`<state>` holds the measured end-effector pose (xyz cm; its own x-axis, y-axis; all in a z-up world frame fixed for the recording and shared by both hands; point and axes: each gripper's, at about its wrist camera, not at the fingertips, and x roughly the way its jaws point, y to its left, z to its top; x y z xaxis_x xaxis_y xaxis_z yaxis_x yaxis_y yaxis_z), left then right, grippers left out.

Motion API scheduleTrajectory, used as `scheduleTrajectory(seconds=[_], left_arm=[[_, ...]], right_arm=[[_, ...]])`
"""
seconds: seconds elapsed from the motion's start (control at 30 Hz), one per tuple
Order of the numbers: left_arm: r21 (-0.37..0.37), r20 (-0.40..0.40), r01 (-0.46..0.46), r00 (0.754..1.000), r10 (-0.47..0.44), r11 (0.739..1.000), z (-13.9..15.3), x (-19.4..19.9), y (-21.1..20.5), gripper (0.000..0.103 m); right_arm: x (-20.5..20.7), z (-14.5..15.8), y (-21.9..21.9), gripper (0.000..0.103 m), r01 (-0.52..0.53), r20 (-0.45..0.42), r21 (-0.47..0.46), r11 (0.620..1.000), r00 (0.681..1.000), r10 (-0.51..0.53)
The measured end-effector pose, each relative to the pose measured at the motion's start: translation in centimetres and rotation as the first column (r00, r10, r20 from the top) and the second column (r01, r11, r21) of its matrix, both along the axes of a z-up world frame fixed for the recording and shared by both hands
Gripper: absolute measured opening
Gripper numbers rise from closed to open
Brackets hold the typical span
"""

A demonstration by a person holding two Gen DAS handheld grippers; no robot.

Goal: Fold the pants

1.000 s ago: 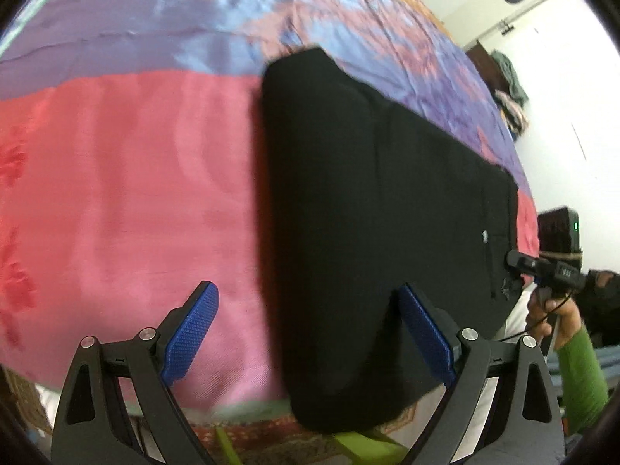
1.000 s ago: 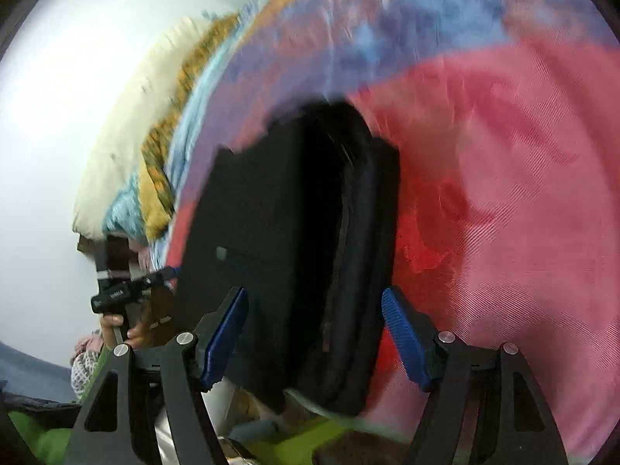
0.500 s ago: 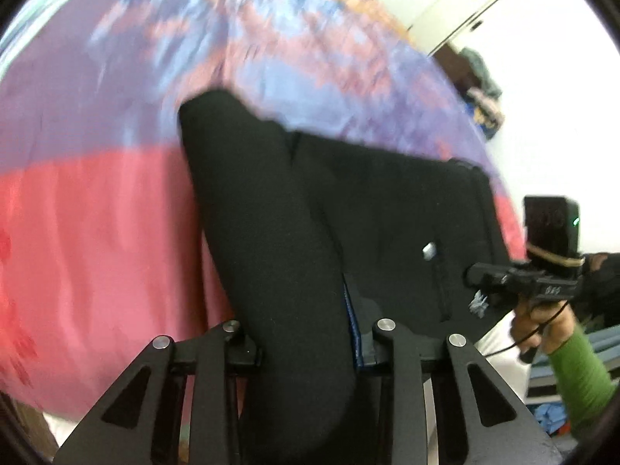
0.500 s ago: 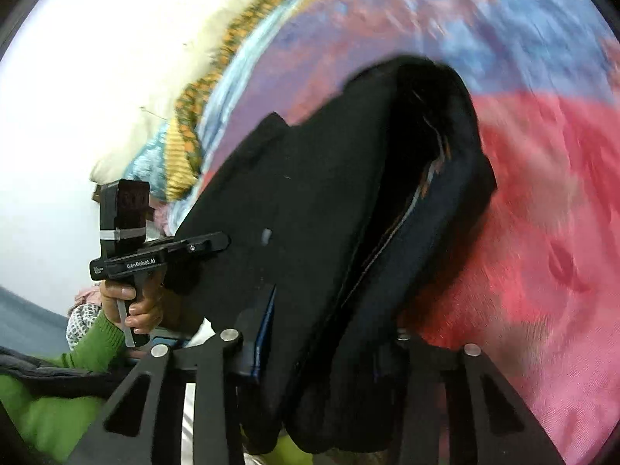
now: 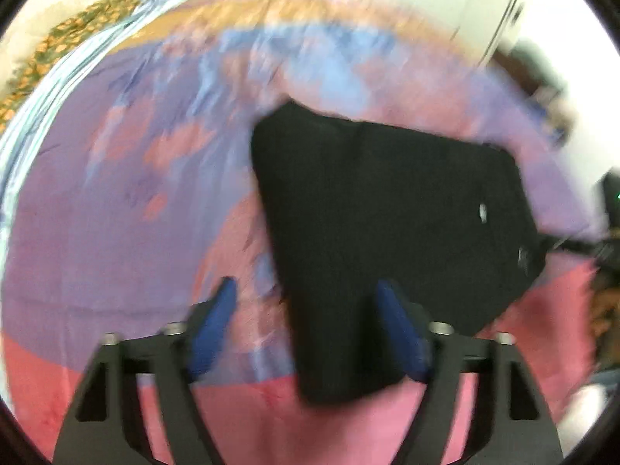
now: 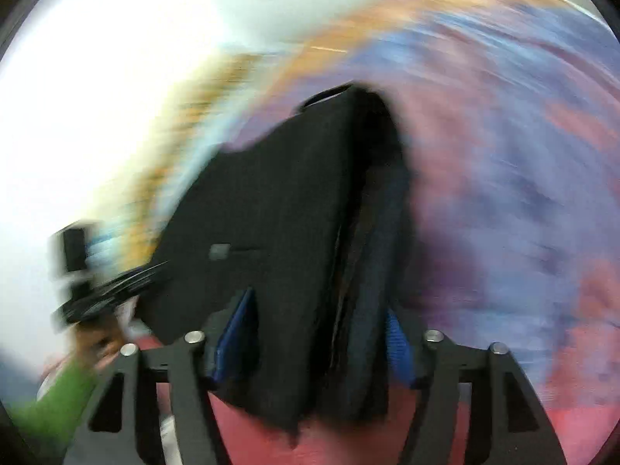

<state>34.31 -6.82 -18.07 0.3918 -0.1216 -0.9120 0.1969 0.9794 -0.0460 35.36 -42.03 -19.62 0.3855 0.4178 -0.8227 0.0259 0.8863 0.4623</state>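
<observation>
The left hand-held gripper (image 5: 304, 321) has two black angular finger arms with triangular cut-outs, silver screw heads along their tops, and blue ribbed pads (image 5: 211, 333) on the inner faces. The right hand-held gripper (image 6: 312, 339) is built alike: black frame, silver screws, blue textured pads (image 6: 399, 343). At the near left of the right wrist view, blurred, a bright green sleeve (image 6: 58, 395) shows.

The black pants (image 5: 387, 213) lie folded on a pink and purple bed cover (image 5: 116, 213). The left gripper (image 5: 306, 310) has just been opening; one pants end sits between its blue pads (image 5: 211, 325), loose.
</observation>
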Motion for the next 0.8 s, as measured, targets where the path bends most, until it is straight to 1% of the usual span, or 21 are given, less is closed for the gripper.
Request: scheduleTrajectory(seconds=[0.03, 0.07, 0.1, 0.13, 0.17, 0.2, 0.23, 0.27, 0.3, 0.33, 0.43, 0.47, 0.53, 0.57, 0.6, 0.67, 0.73, 0.8], left_arm=[[0.019, -0.026, -0.004, 1.000, 0.005, 1.000, -0.9, -0.4, 0.3, 0.054], [-0.036, -0.005, -0.011, 1.000, 0.011, 0.999, -0.7, -1.7, 1.2, 0.060], [-0.061, 0.020, -0.023, 1.000, 0.024, 0.998, -0.3, -2.8, 1.9, 0.067], [-0.066, 0.064, -0.045, 0.997, 0.049, 0.997, 0.2, -4.3, 2.7, 0.082], [-0.065, 0.103, -0.065, 0.992, 0.071, 0.996, 0.7, -5.5, 3.1, 0.092], [-0.067, 0.167, -0.093, 0.981, 0.103, 0.993, 1.4, -7.5, 3.8, 0.095], [-0.074, 0.202, -0.109, 0.972, 0.122, 0.991, 1.7, -8.7, 4.2, 0.096], [-0.090, 0.224, -0.120, 0.965, 0.137, 0.989, 2.1, -10.3, 4.5, 0.097], [-0.103, 0.221, -0.119, 0.965, 0.139, 0.988, 2.3, -11.5, 4.6, 0.097], [-0.103, 0.212, -0.116, 0.968, 0.136, 0.988, 2.2, -12.2, 4.5, 0.097], [-0.056, 0.190, -0.089, 0.977, 0.098, 0.994, 2.8, -15.9, 3.4, 0.098], [-0.050, 0.191, -0.076, 0.978, 0.084, 0.996, 3.3, -16.9, 3.1, 0.098], [-0.049, 0.208, -0.062, 0.975, 0.071, 0.997, 4.5, -18.9, 2.4, 0.098], [-0.046, 0.217, -0.063, 0.974, 0.072, 0.997, 5.3, -19.4, 1.9, 0.101], [-0.044, 0.222, -0.065, 0.972, 0.073, 0.997, 6.0, -20.2, 1.7, 0.101], [-0.035, 0.242, -0.059, 0.968, 0.066, 0.998, 7.3, -21.3, 1.3, 0.101], [-0.010, 0.268, -0.073, 0.961, 0.073, 0.997, 8.6, -22.5, 1.4, 0.101], [-0.004, 0.281, -0.074, 0.957, 0.072, 0.997, 9.4, -23.4, 1.4, 0.101]], right_arm=[[-0.4, -1.2, -1.6, 0.066, 0.068, -0.029, -0.037, 0.997, 0.997, -0.069], [-0.9, -1.2, -2.4, 0.066, 0.097, -0.012, 0.002, 0.995, 0.995, -0.097], [-2.0, -0.8, -3.3, 0.066, 0.128, 0.017, 0.062, 0.990, 0.991, -0.130], [-3.8, 0.2, -4.0, 0.070, 0.164, 0.061, 0.062, 0.985, 0.984, -0.168], [-5.2, 1.0, -4.1, 0.073, 0.176, 0.091, 0.021, 0.984, 0.980, -0.177], [-6.3, 1.5, -4.1, 0.083, 0.176, 0.111, -0.009, 0.984, 0.978, -0.174], [-8.1, 2.4, -3.7, 0.091, 0.178, 0.143, -0.061, 0.982, 0.975, -0.168], [-9.4, 2.9, -3.3, 0.094, 0.182, 0.159, -0.102, 0.978, 0.973, -0.165], [-11.3, 3.6, -2.3, 0.100, 0.183, 0.174, -0.157, 0.971, 0.972, -0.155], [-12.6, 3.6, -2.3, 0.103, 0.181, 0.183, -0.190, 0.965, 0.972, -0.146], [-16.8, 4.3, 1.7, 0.103, 0.162, 0.219, -0.312, 0.936, 0.971, -0.095], [-18.3, 4.0, 2.2, 0.103, 0.159, 0.229, -0.337, 0.928, 0.970, -0.083], [-21.0, 4.7, 4.6, 0.103, 0.165, 0.257, -0.366, 0.916, 0.964, -0.070], [-22.0, 5.0, 5.5, 0.103, 0.165, 0.269, -0.364, 0.916, 0.961, -0.066], [-23.4, 5.9, 6.9, 0.103, 0.162, 0.286, -0.360, 0.919, 0.957, -0.056], [-24.7, 6.8, 8.6, 0.103, 0.154, 0.303, -0.367, 0.917, 0.952, -0.039], [-25.3, 8.0, 10.5, 0.103, 0.139, 0.295, -0.391, 0.910, 0.955, -0.019], [-26.6, 9.5, 11.8, 0.103, 0.122, 0.274, -0.419, 0.900, 0.962, -0.003]])
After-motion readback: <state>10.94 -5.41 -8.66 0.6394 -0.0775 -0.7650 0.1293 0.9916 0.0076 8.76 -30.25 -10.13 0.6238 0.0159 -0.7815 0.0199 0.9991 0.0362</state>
